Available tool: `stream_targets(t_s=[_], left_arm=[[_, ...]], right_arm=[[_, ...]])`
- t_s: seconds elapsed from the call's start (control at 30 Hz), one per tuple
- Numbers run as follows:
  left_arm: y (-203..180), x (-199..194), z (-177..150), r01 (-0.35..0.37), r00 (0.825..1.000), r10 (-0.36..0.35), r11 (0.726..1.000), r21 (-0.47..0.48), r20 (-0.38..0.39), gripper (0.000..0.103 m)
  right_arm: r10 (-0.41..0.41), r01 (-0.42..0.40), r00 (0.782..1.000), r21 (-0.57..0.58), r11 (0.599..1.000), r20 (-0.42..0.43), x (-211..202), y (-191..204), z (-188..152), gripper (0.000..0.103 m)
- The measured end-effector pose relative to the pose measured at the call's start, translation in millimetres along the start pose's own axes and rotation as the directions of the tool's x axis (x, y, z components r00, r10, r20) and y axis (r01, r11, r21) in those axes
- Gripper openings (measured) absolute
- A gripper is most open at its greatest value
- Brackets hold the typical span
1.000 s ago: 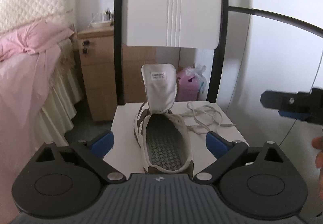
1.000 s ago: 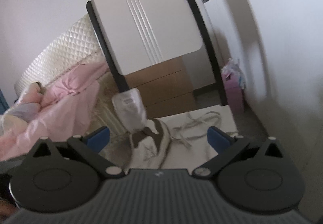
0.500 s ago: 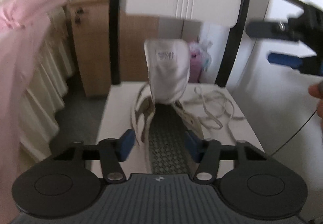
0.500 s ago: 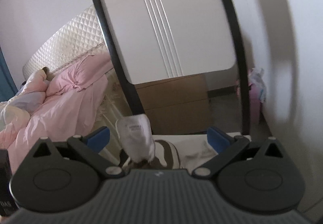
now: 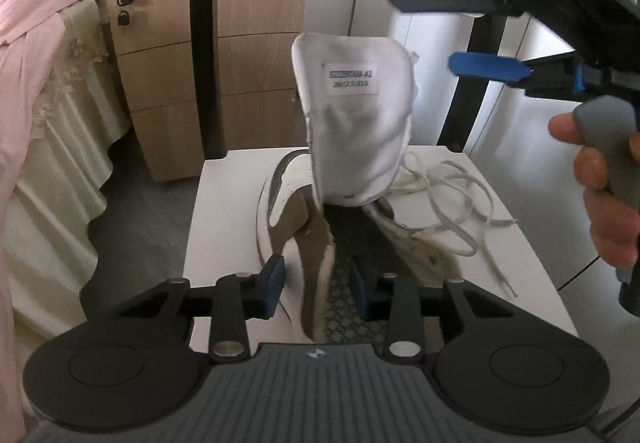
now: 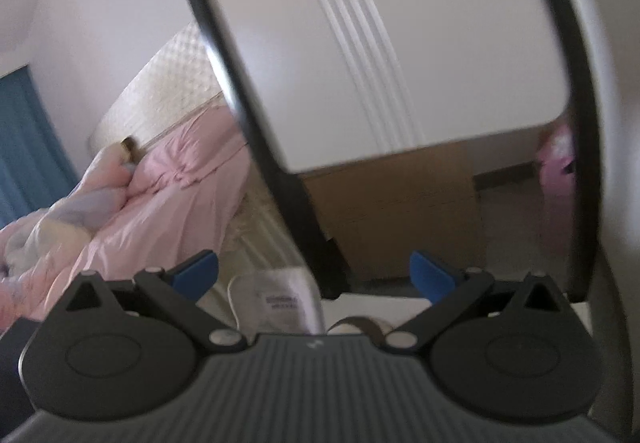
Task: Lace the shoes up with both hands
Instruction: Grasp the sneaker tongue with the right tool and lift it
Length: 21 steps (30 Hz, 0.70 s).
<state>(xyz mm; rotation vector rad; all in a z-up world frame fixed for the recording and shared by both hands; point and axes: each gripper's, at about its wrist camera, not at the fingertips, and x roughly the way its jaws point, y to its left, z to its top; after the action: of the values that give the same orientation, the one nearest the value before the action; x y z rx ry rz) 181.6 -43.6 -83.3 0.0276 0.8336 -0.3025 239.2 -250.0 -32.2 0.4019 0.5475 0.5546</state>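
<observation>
At the far left of my left wrist view, pink bedding (image 5: 36, 23) hangs over a pale bed skirt, and just beyond it stands a wooden drawer cabinet (image 5: 172, 83) with a small padlock on its top drawer. Next comes the white chair seat (image 5: 224, 195), with the chair's black frame rising behind it. On that seat sits the shoe (image 5: 304, 227), a white and brown sneaker with its heel toward me and its white tongue (image 5: 354, 115) standing upright, size label showing. My left gripper (image 5: 318, 285) is clamped on the shoe's left side wall near the collar: one blue pad sits outside the wall and the other sits inside the opening over the patterned insole. The wall looks pinched between them, though motion blur softens the contact. To the right of the shoe, the shoelace (image 5: 448, 203) lies loose in tangled loops on the seat, one end trailing toward the near right edge. It is not threaded through any eyelet that I can see. Farther right and higher, my right gripper (image 5: 444, 31) hovers above the seat, its two fingers spread apart with nothing between them, and my right hand (image 5: 604, 183) wraps its grey handle.

In my right wrist view, blurred, the blue fingertips stand wide, with the tongue (image 6: 276, 303) low between them and the white chair back (image 6: 380, 43) filling the upper frame.
</observation>
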Motion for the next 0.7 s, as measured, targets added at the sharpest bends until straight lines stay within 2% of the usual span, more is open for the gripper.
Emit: stream_targets(t_s=[0.13, 0.3, 0.4, 0.47, 0.5, 0.57, 0.7], left_arm=[[1, 4, -4, -0.012, 0.999, 0.011, 0.999, 0.039, 0.038, 0.025], [3, -1, -12, 0.01, 0.997, -0.015, 0.998, 0.063, 0.079, 0.024], [6, -1, -13, 0.032, 0.995, -0.035, 0.999, 0.039, 0.094, 0.023], [6, -1, -13, 0.037, 0.995, -0.041, 0.998, 0.041, 0.096, 0.023], [6, 0, -12, 0.038, 0.994, -0.042, 0.998, 0.043, 0.097, 0.023], [4, 0, -12, 0.034, 0.995, -0.039, 0.998, 0.056, 0.095, 0.023], [11, 0, -10, 0.067, 0.994, -0.069, 0.997, 0.025, 0.084, 0.023]], right_arm=[[0.057, -0.058, 0.998, -0.038, 0.998, -0.033, 21, -7, -5, 0.1], [0.1, -0.105, 0.993, -0.08, 0.991, -0.064, 45, -6, -11, 0.095], [0.114, -0.118, 0.992, -0.093, 0.989, -0.051, 53, -5, -14, 0.077], [0.132, -0.136, 0.99, -0.103, 0.985, -0.042, 51, -3, -16, 0.061], [0.144, -0.148, 0.988, -0.109, 0.983, -0.046, 50, -2, -17, 0.058], [0.158, -0.166, 0.985, -0.131, 0.977, -0.07, 49, 1, -20, 0.045], [0.162, -0.179, 0.981, -0.175, 0.968, -0.108, 43, 8, -29, 0.029]])
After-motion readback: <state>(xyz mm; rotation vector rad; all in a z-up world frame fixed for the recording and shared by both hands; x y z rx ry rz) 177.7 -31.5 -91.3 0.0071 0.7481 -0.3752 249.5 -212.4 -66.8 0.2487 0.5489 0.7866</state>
